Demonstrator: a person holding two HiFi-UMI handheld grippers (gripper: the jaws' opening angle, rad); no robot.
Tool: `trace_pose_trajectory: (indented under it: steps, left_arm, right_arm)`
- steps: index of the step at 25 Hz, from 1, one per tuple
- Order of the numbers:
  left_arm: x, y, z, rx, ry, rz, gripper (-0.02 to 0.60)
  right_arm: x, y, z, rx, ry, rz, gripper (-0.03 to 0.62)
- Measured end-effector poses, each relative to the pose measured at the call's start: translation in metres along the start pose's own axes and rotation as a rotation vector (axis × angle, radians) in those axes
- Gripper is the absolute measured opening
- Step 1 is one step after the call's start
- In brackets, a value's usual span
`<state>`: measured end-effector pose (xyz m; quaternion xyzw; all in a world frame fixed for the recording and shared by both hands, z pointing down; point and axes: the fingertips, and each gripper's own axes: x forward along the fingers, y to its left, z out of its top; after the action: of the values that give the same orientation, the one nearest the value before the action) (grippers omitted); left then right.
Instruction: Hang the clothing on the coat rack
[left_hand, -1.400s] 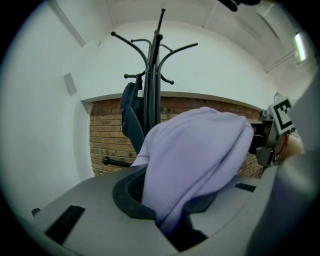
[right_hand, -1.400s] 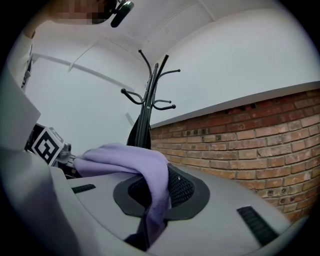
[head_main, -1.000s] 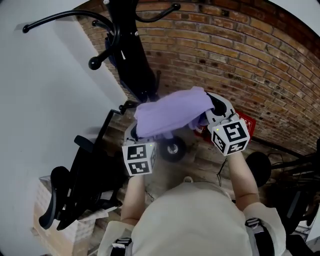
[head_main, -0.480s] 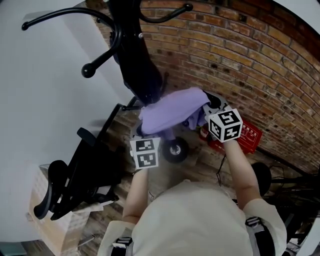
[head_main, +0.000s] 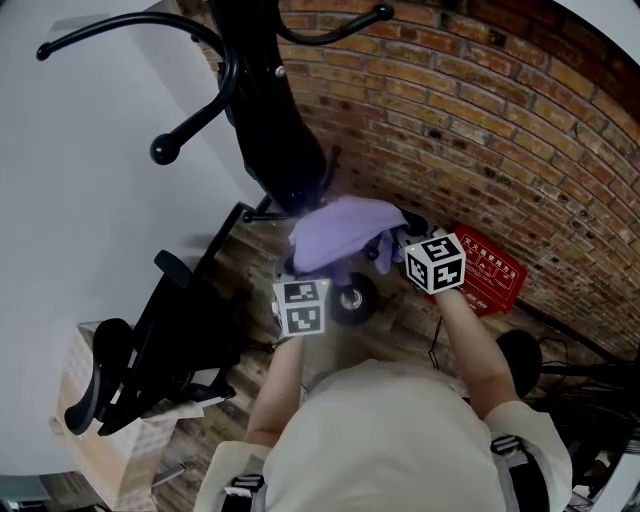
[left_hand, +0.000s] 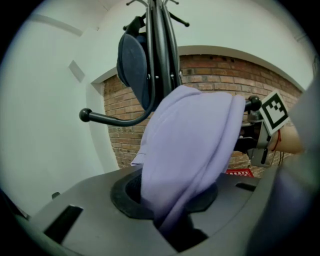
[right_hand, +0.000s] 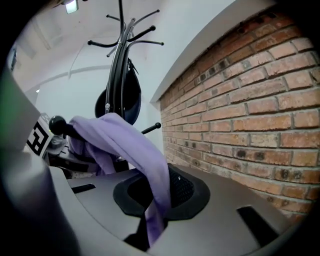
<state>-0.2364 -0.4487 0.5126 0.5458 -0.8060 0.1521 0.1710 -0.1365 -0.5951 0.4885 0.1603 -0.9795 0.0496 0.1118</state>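
1. Two tongs share the lilac garment, which is held up close beside the rack. No hook bears it yet.
2. Left tongs: the cloth runs down into the jaws and sits pinched there, though the jaws are opening. Right tongs are clenched on another edge of the garment.
3. Step in hand, as I judge it: bringing the garment up to a hook. Hanging has not begun.
4. Next move calls for lifting a fold over a free arm, probably the ball-tipped hook, and seating it behind the knob.
5. Only then should both tongs let go. A slack left grip before that could let the garment slide off.
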Motion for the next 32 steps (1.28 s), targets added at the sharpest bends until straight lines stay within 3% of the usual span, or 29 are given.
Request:
trace_pose_trajectory:
  steps: [10,19,21,25,32]
  left_arm:
    - [0.015,-0.034,-0.021,-0.068,-0.005,-0.101,0.114]
    - [0.011,-0.056,-0.030,-0.092,-0.001,-0.205,0.126]
    - [0.008,-0.059,-0.035,-0.094,0.002,-0.233,0.141]
    - [-0.005,-0.062,-0.038,-0.121,-0.011,-0.267,0.237]
    - [-0.044,-0.056,-0.045,-0.161,-0.036,-0.283,0.322]
  right_arm:
    - [0.004,0.048,-0.051,0.022,0.038,0.083,0.031]
    - [-0.009,0.079,-0.065,0.038,0.027,0.082,0.046]
    - [-0.015,0.082,-0.066,0.035,0.030,0.071,0.073]
    - [-0.033,0.083,-0.064,0.010,0.032,0.033,0.141]
    - [-0.071,0.084,-0.065,0.028,0.038,-0.057,0.176]
